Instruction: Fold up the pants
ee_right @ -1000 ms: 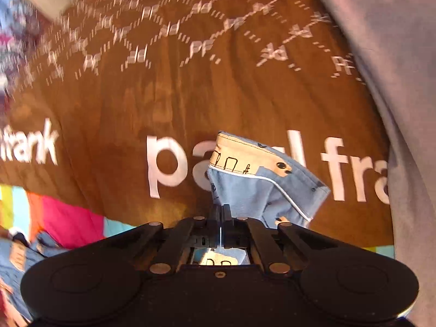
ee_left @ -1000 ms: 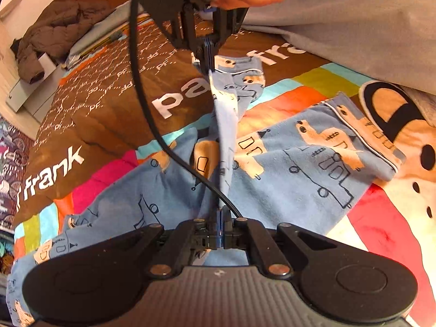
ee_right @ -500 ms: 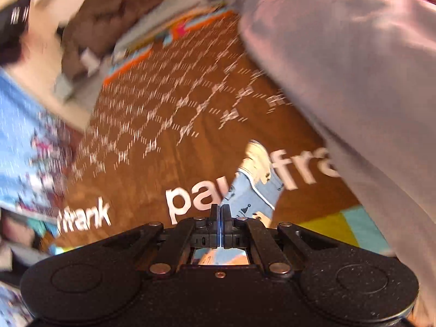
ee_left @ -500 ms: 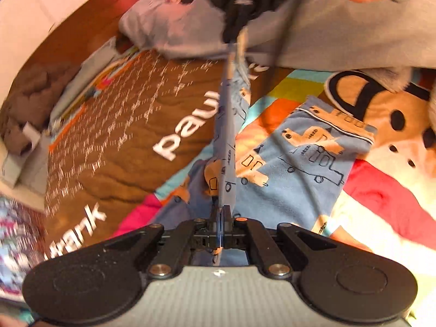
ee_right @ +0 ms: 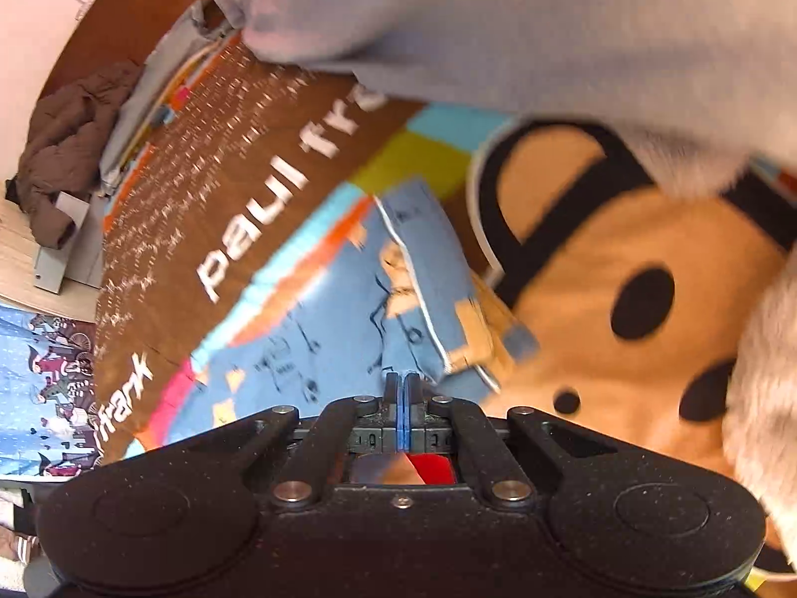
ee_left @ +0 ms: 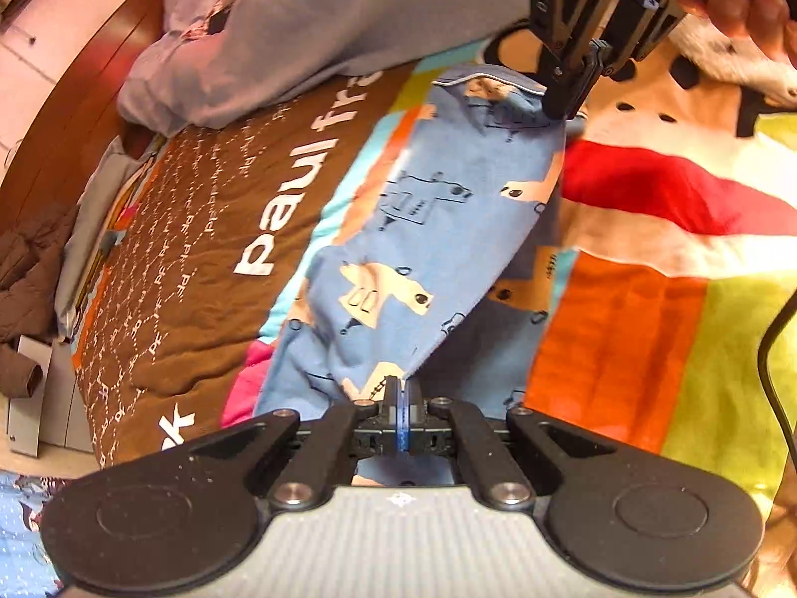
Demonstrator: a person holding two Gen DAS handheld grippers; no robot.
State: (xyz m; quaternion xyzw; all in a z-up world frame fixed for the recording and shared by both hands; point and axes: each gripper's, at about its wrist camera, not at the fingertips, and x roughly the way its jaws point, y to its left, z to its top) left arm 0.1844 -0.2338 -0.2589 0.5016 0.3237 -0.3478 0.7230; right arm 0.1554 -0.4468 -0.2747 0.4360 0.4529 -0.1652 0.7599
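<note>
pants (ee_left: 428, 229) | both tools clamp its fabric | on bedspread (ee_left: 647, 339) | grey blanket (ee_left: 348, 15) beside

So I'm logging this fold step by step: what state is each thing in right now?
Blue printed pants: one leg lifted and stretched between both tools, over the other leg.
Left tool: shut on the pants.
Right tool: shut on the pants' hem.
Patterned bedspread: spread flat.
Brown jacket: crumpled.
</note>
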